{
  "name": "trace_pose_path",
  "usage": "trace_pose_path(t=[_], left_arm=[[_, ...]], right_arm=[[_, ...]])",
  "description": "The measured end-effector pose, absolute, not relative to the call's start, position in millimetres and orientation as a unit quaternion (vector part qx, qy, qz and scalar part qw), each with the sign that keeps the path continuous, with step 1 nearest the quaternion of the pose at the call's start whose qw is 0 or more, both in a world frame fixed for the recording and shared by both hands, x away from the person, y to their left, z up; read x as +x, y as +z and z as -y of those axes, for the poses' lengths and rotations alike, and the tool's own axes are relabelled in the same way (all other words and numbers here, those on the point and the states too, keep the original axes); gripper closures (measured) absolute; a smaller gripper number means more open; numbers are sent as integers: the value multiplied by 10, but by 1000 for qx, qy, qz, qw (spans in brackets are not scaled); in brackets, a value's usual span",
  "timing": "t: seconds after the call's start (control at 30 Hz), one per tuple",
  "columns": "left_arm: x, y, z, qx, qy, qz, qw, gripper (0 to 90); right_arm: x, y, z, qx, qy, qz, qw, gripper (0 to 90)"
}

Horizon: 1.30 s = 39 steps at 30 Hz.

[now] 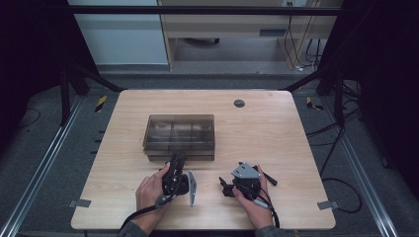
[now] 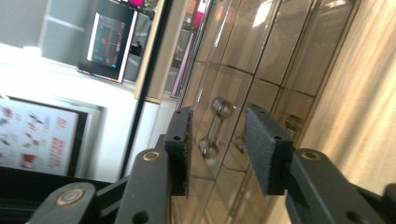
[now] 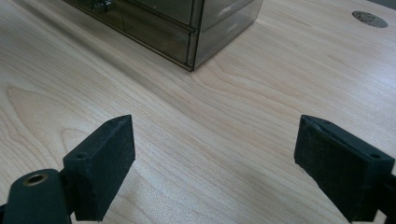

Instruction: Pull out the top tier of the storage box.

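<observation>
A smoky see-through drawer box [image 1: 180,133] stands at the middle of the wooden table [image 1: 276,133]. My left gripper [image 1: 177,162] is turned on its side right at the box's near front. In the left gripper view its pads [image 2: 182,149] stand apart on either side of a small clear bar handle [image 2: 212,128] on a drawer front [image 2: 261,56], without pressing on it. My right gripper [image 1: 244,178] rests low over the table to the right. In the right gripper view its jaws [image 3: 215,158] are wide open over bare wood, with the box's corner [image 3: 191,28] farther off.
A round grey grommet [image 1: 239,103] sits in the table behind the box. Dark frame posts and cables stand around the table's sides. The person's hands come in at the near edge. Bare wood lies to the right of the box [image 3: 280,84].
</observation>
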<state>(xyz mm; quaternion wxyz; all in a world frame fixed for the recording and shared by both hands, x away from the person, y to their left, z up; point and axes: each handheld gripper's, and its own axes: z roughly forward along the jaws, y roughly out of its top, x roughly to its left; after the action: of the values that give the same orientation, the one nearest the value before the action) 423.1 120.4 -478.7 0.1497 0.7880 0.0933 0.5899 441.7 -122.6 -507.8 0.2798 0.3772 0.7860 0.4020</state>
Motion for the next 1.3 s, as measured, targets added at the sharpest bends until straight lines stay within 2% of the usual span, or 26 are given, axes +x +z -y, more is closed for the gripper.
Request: trace_pose_path(t=[0.17, 0.43, 0.6, 0.7, 0.83, 0.93, 1.07, 1.1, 1.23, 1.3], left_arm=[[4217, -4702, -1417, 798, 549, -146, 201, 539], [4223, -4638, -1848, 801, 485, -218, 273, 384], [4198, -4559, -2170, 798, 451, -251, 312, 329], [4218, -4504, -2406, 808, 413, -255, 334, 309], [4290, -4438, -2688, 814, 358, -275, 366, 257], [4324, -4374, -2838, 813, 339, -286, 378, 254], [4369, -4289, -2977, 813, 310, -296, 393, 259], [4386, -4274, -3007, 815, 304, -296, 394, 263], [4520, -4203, -3130, 796, 215, -328, 461, 304], [4566, -4162, -3154, 800, 218, -322, 458, 326]], right_arm=[[4416, -5079, 1222, 377, 401, -787, 279, 128], [4418, -5080, 1206, 375, 394, -791, 280, 142], [4428, -5088, 1180, 370, 380, -801, 278, 147], [4436, -5089, 1170, 374, 377, -801, 275, 161], [4448, -4953, 1128, 356, 353, -825, 261, 141], [4500, -4757, 1092, 336, 344, -842, 247, 136], [4597, -4583, 1041, 318, 330, -859, 229, 203], [4617, -4544, 1026, 311, 328, -864, 222, 249], [4667, -4398, 969, 288, 316, -878, 216, 376], [4692, -4332, 955, 281, 310, -883, 212, 429]])
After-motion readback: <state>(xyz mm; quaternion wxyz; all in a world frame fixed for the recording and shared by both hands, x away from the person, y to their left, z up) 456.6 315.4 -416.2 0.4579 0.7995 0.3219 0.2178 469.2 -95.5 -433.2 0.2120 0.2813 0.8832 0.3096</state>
